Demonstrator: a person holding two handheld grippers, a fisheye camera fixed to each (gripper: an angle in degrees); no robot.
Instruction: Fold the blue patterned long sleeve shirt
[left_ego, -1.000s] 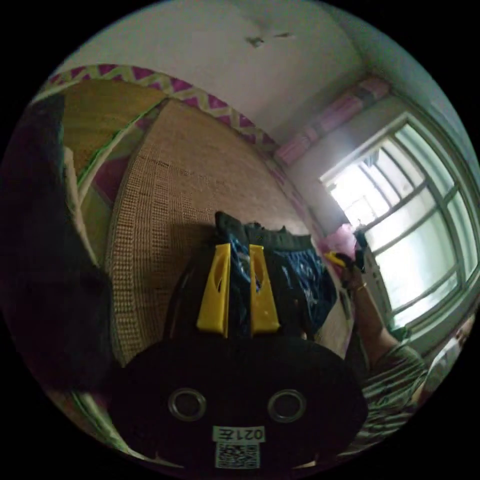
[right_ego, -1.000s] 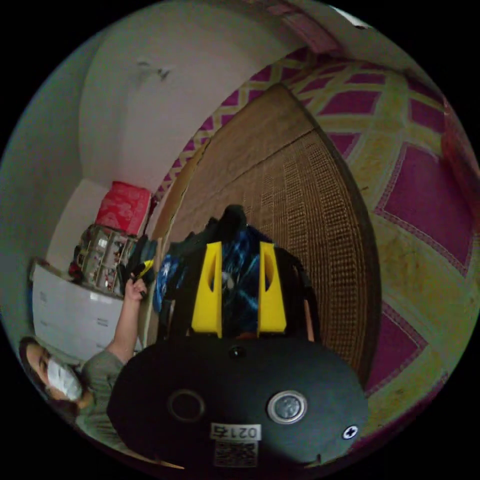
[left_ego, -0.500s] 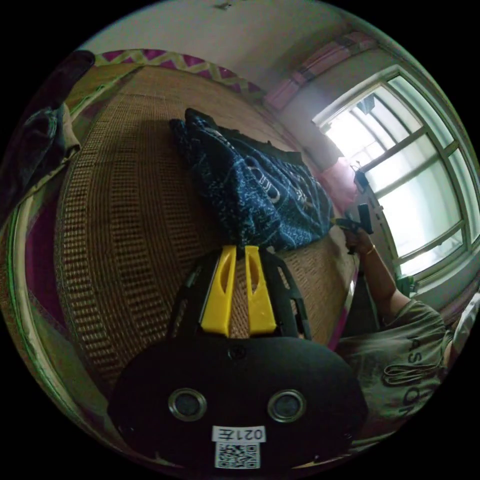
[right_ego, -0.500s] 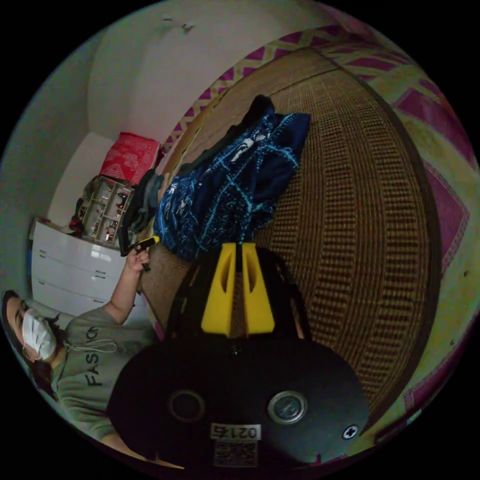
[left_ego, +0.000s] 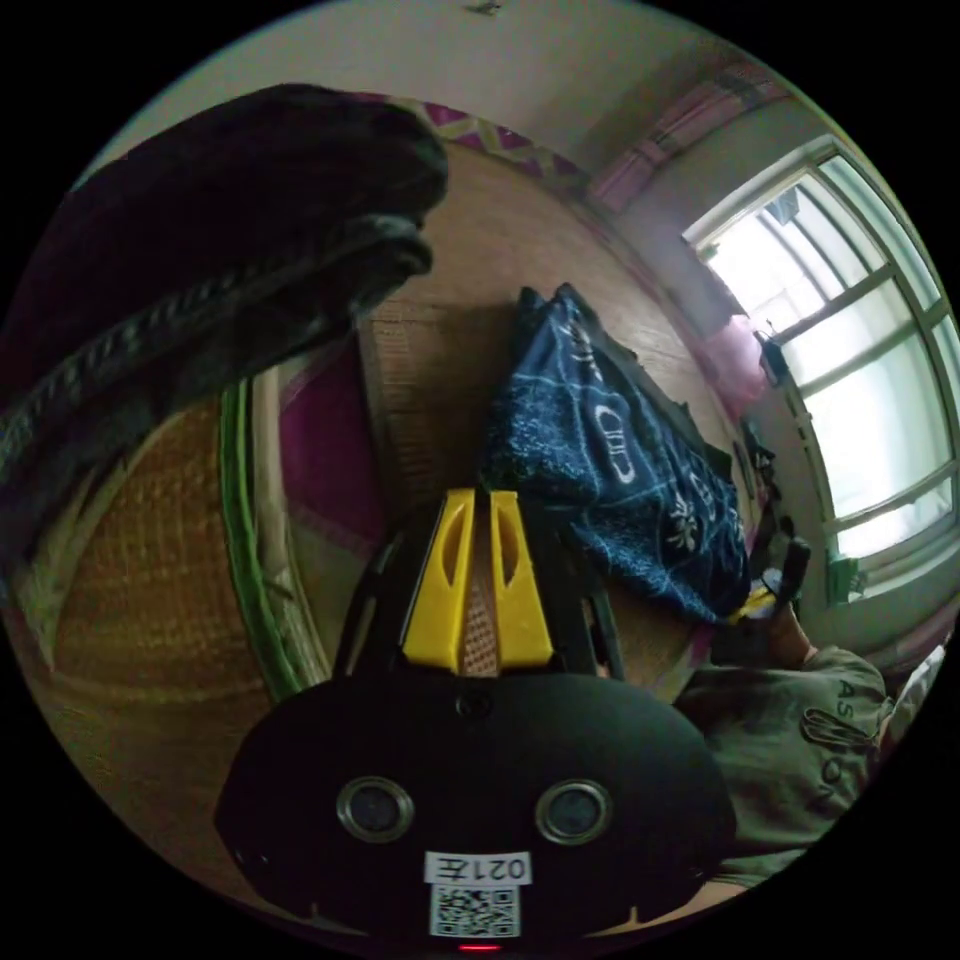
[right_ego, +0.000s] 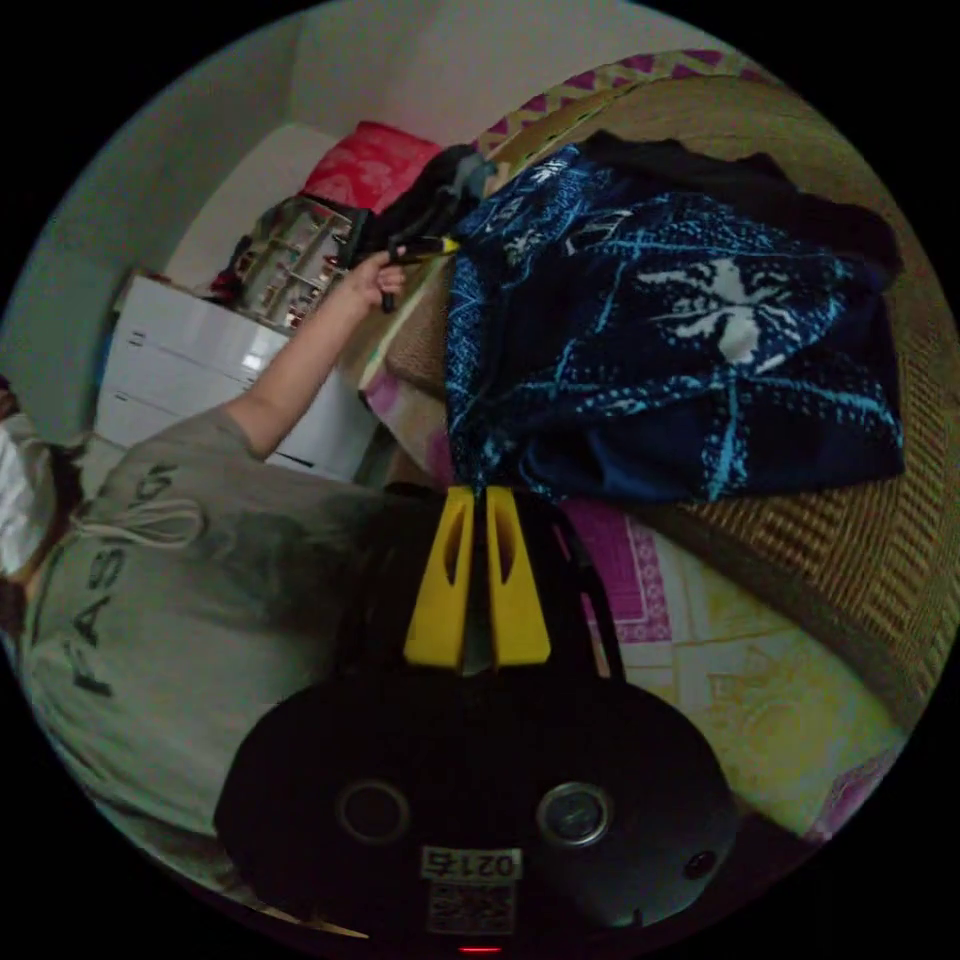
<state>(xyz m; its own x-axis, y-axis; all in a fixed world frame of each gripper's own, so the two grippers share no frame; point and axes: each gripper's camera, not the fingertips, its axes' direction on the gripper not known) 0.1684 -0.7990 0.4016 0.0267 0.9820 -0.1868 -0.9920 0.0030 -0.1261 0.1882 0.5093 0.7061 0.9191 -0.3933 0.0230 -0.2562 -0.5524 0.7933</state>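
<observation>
Left gripper view, nearest first: left gripper (left_ego: 478, 497), yellow jaws drawn almost together with a thin slit between, gripping nothing, tips over the woven mat (left_ego: 440, 350). Beyond the tips, blue patterned long sleeve shirt (left_ego: 610, 460) lying bunched on the mat, clear of the jaws. To one side, a dark garment (left_ego: 200, 260) looming close to the lens, blurred. Farther off, right gripper (left_ego: 755, 603) at the far edge of the shirt; contact with the cloth impossible to tell. Behind, a bright window (left_ego: 860, 400).

Right gripper view, nearest first: right gripper (right_ego: 478, 492), jaws nearly closed, empty, tips just beside the shirt's (right_ego: 680, 350) lower hem, whether touching impossible to tell. Shirt heaped on the mat (right_ego: 850, 540), part hanging over the pink and yellow sheet (right_ego: 740, 680). Alongside, person's grey top (right_ego: 170, 600) and raised arm, hand (right_ego: 365, 283) grasping the left gripper (right_ego: 430, 245) by the shirt's far corner. Behind that, a white drawer unit (right_ego: 200, 350).
</observation>
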